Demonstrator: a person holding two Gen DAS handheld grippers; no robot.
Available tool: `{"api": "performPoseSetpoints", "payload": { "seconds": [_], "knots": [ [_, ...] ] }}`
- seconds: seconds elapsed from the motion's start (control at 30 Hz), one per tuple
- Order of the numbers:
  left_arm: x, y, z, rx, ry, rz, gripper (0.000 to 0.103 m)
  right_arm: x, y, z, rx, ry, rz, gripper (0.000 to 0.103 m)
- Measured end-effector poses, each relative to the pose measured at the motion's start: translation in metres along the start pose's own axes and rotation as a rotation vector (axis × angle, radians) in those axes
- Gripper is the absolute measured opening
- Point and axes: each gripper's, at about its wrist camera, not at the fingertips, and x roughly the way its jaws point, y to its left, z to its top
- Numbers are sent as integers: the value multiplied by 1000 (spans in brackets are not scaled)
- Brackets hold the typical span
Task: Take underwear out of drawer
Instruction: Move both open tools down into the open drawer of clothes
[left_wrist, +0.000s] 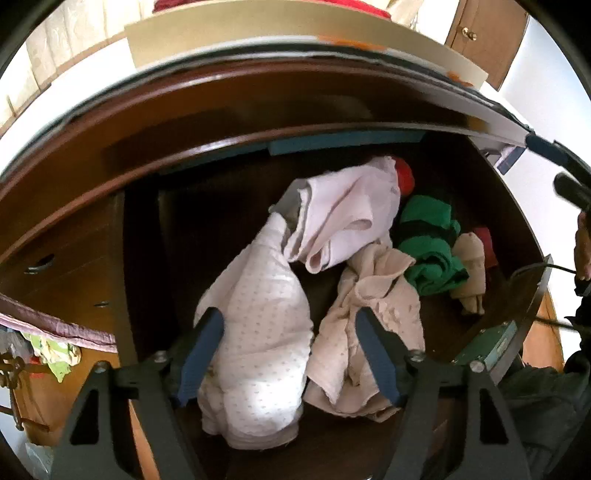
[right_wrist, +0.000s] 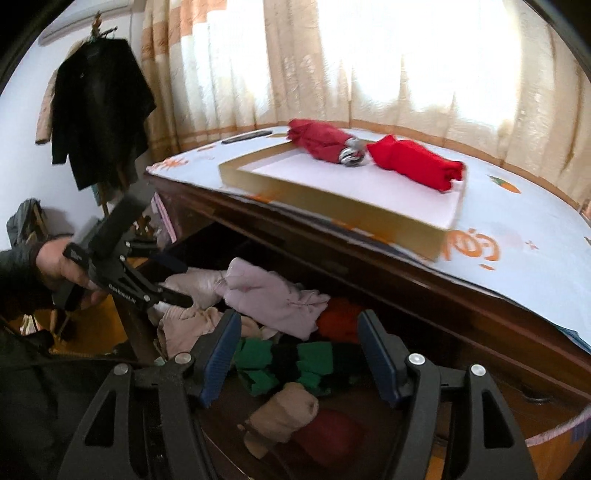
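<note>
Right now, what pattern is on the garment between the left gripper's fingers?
White garment with small pinkish dots, clearest in the left wrist view.

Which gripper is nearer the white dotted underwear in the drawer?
Left. The left gripper is open with the white dotted underwear between its fingers; the right gripper hovers open over the green garment, further along the drawer.

Daylight pours through the curtains (right_wrist: 369, 62), washing them out to white glare. The drawer (left_wrist: 236, 206) interior sits in deep shadow, its back corner nearly black. Both fisheye views bend straight edges into curves, with dark vignetting at the corners and slight softness throughout.
</note>
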Motion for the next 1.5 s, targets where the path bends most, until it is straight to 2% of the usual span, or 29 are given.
{"api": "performPoseSetpoints", "payload": {
  "seconds": [0.13,0.43,0.47,0.6,0.7,0.93,1.07,1.3,1.47,1.5],
  "knots": [
    [5,0,0,-2,12,1,69,-14,-11,1,35,-15,11,68],
    [9,3,1,5,25,12,69,-41,-12,9,52,-66,83,68],
    [10,2,1,11,29,17,68,-43,-11,11,50,-72,86,68],
    [13,-3,1,59,47,68,52,-52,-6,18,49,-102,118,68],
    [14,-3,0,67,54,70,42,-67,-3,27,44,-136,145,68],
    [20,-6,-2,92,66,88,43,-89,9,40,-2,-162,164,72],
    [24,-9,0,113,94,103,45,-79,19,37,-33,-131,169,73],
    [36,-14,6,162,145,116,51,-29,30,23,-77,-39,128,73],
    [41,-14,6,183,153,115,49,8,32,16,-100,25,107,73],
    [40,-15,6,186,147,118,46,15,33,16,-107,37,99,73]
  ]
}}
